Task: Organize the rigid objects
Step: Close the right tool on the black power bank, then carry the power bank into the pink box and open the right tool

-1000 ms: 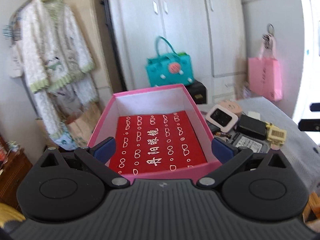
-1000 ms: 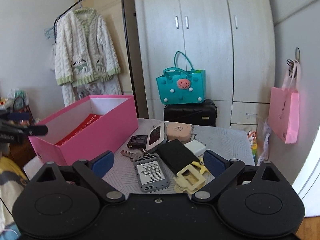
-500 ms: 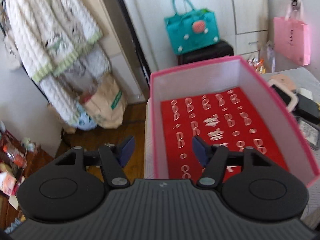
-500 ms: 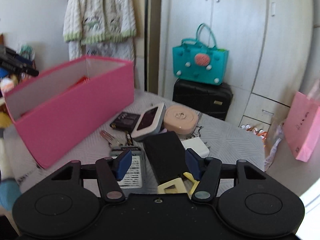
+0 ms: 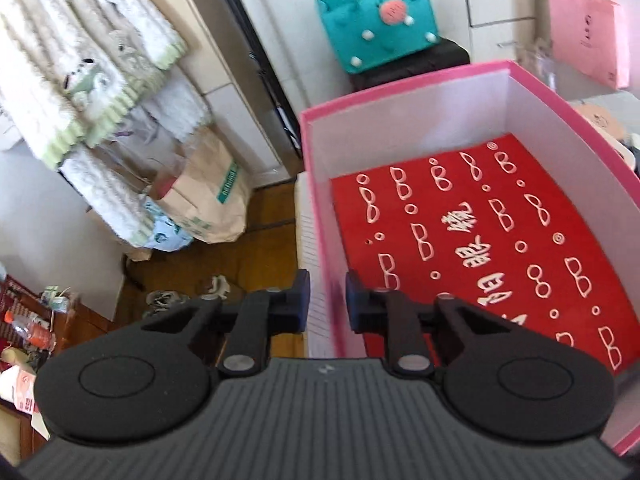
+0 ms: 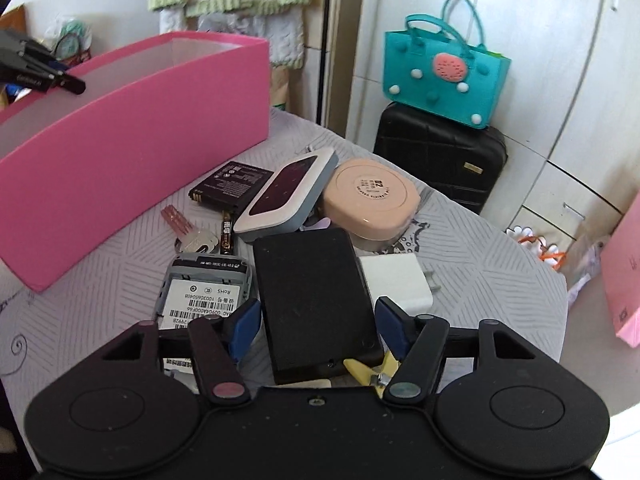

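A pink box (image 5: 400,88) with a red patterned sheet (image 5: 480,240) on its floor stands on the table. My left gripper (image 5: 328,300) straddles the box's left wall; its jaws are closing, with a sliver of gap still at the left pad. In the right wrist view the pink box (image 6: 140,132) is at the left. Beside it lie a black flat case (image 6: 312,280), a white-grey device (image 6: 288,196), a peach compact (image 6: 370,200), a battery (image 6: 232,186) and a white charger (image 6: 400,280). My right gripper (image 6: 319,314) has the black case between its pads; its jaws are opening slightly.
A grey phone back (image 6: 204,288), a key (image 6: 188,236) and a yellow piece (image 6: 360,368) lie near the black case. A teal bag (image 6: 444,72) sits on a black suitcase (image 6: 436,164) behind the table. The table's left edge drops to a wooden floor (image 5: 240,264) with a paper bag (image 5: 208,196).
The left gripper slid left from over the box's middle to its left wall and its jaws narrowed. The right gripper dipped toward the black case, and its jaws came in around it.
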